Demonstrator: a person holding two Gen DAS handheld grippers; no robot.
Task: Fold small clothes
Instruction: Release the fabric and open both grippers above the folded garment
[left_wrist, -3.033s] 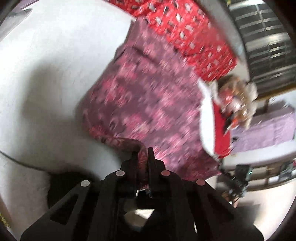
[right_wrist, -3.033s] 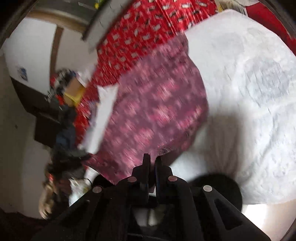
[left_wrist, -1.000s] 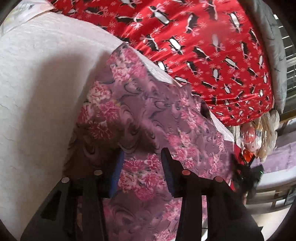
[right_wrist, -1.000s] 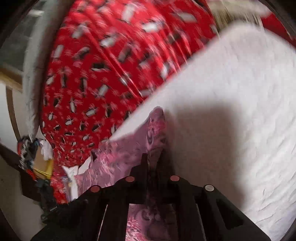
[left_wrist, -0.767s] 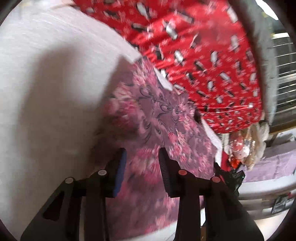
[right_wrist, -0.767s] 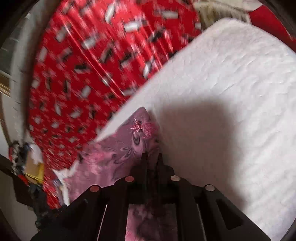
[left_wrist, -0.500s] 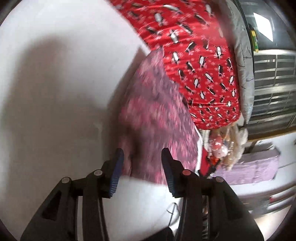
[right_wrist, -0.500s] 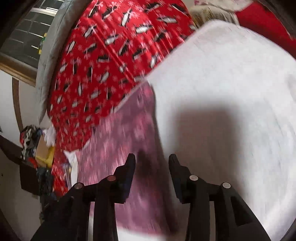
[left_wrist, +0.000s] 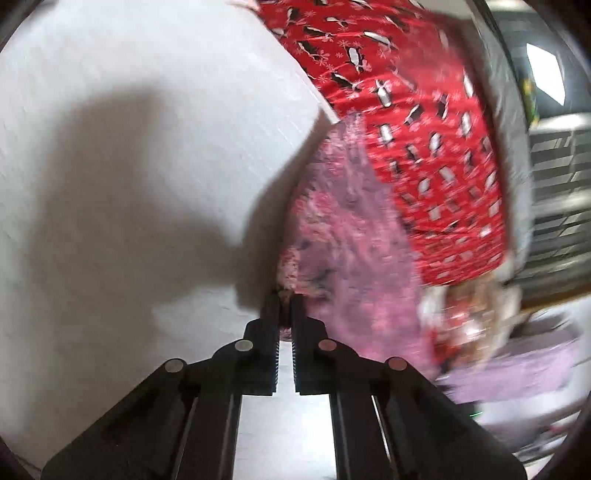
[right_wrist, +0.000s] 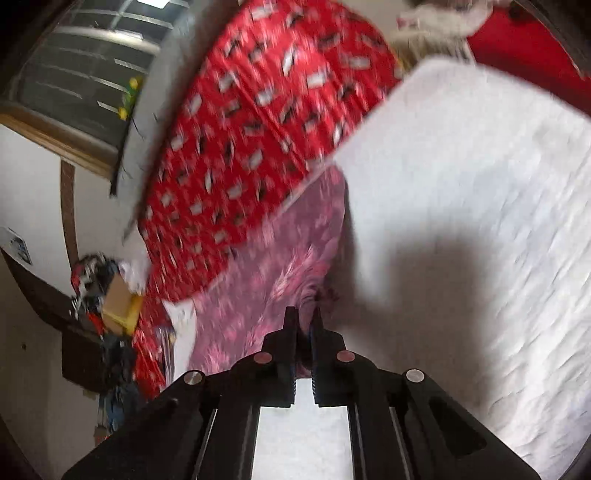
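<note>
Both frames motion-blurred. Left gripper (left_wrist: 285, 301): jaws drawn nearly together, pinching the near edge of the pink floral garment (left_wrist: 354, 236) right at the fingertips, a bit of fabric visible between the pads. Garment in the left wrist view runs from the tips up toward 1 o'clock, lying on the white cloth surface (left_wrist: 129, 166), its far end meeting the red penguin-print blanket (left_wrist: 424, 140). White surface fills the 9 to 12 o'clock side; a dark shadow falls on it at about 10 o'clock from the tips. Right gripper (right_wrist: 303, 320): jaws also narrowed to a slit, clamped on the garment (right_wrist: 266, 288) edge, fabric bunched up at the tips. Here the garment spreads toward 10–11 o'clock, white surface (right_wrist: 480, 221) on the 1 to 4 o'clock side, red blanket (right_wrist: 266, 129) at 11–12 o'clock. Cluttered pile with a cardboard box (right_wrist: 118, 306) at 9 o'clock, too blurred to detail. Window grille (left_wrist: 557, 192) at 3 o'clock in the left view.
</note>
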